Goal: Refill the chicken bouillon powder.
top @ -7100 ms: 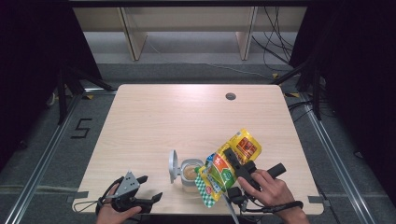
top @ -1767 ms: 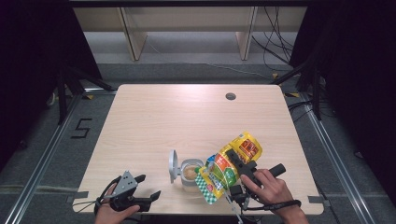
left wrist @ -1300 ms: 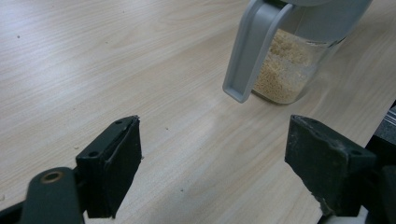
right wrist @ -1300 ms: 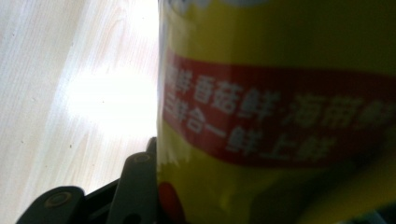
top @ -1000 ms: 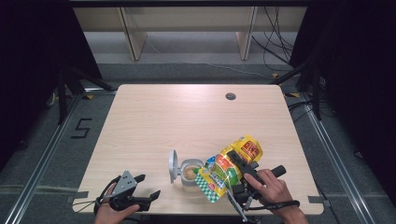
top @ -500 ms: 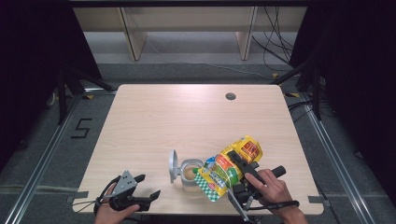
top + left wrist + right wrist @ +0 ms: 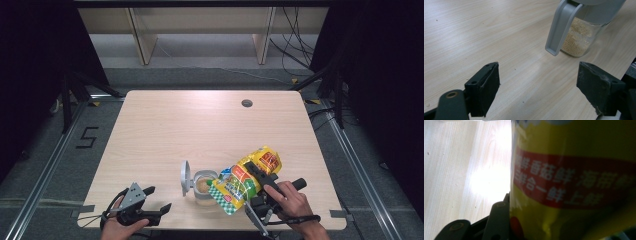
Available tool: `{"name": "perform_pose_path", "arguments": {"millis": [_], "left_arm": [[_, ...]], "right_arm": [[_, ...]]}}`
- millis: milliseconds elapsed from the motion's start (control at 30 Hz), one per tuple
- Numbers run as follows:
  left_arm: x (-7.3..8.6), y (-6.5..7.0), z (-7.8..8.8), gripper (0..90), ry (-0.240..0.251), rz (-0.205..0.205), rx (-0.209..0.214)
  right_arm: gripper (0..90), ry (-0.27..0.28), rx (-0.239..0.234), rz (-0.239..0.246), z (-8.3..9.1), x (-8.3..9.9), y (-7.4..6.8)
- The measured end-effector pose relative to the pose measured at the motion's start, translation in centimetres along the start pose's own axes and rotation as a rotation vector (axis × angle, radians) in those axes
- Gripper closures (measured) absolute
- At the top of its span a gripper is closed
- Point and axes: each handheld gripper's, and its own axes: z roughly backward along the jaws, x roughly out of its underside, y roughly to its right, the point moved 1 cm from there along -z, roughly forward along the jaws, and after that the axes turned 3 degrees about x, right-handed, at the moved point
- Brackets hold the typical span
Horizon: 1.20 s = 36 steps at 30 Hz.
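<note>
pale wood table (image 7: pixel 200 130) with a dark floor all round and a shelf frame at the far end. right gripper (image 7: pixel 256 176) is clamped on a yellow pouch (image 7: pixel 247 177), jaws pinching it across the middle, and the pouch is tilted over so its green checked end hangs right at the mouth of the jar (image 7: pixel 204 186). in the right gripper view the pouch (image 7: pixel 574 180) is pressed up against the lens, yellow with a red band of white print. jar sits just left of that gripper, grey lid (image 7: pixel 186 176) flipped up on its far-left side, tan granules (image 7: pixel 576 37) in the bottom. left gripper (image 7: pixel 152 202) rests at the near edge, jaws spread wide with nothing between them, and the jar (image 7: pixel 584 27) sits ahead of it, a bit to its right, not touching.
</note>
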Motion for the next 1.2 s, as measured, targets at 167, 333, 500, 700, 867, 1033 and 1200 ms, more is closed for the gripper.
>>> {"name": "perform_pose_path", "arguments": {"millis": [167, 333, 500, 700, 867, 1033, 1200], "left_arm": [[-0.1, -0.3, 0.1, 18.1, -0.016, -0.041, -0.006], [0.0, -0.1, 0.1, 18.1, -0.013, -0.017, -0.009], [0.0, 0.0, 0.0, 18.1, -0.001, -0.004, 0.004], [0.0, 0.0, 0.0, 18.1, -0.001, -0.003, 0.004], [0.0, -0.1, 0.1, 18.1, -0.017, -0.018, -0.009], [0.0, 0.1, 0.0, 18.1, 0.009, 0.004, 0.004], [0.0, -0.1, 0.1, 18.1, -0.002, -0.015, 0.000]], "right_arm": [[61.1, -0.012, -0.013, -0.066, 0.1, 0.5, -0.1], [61.3, 0.000, -0.020, -0.122, 0.1, 0.7, -0.2], [61.5, 0.010, -0.028, -0.146, 0.1, 0.8, -0.1], [61.8, 0.018, -0.046, -0.195, -0.1, 1.1, -0.2], [62.2, 0.018, -0.066, -0.301, -0.2, 1.5, -0.7], [62.7, 0.027, -0.083, -0.315, -0.6, 1.9, -0.8], [63.5, 0.027, -0.118, -0.400, -0.9, 2.2, -1.2]]}}
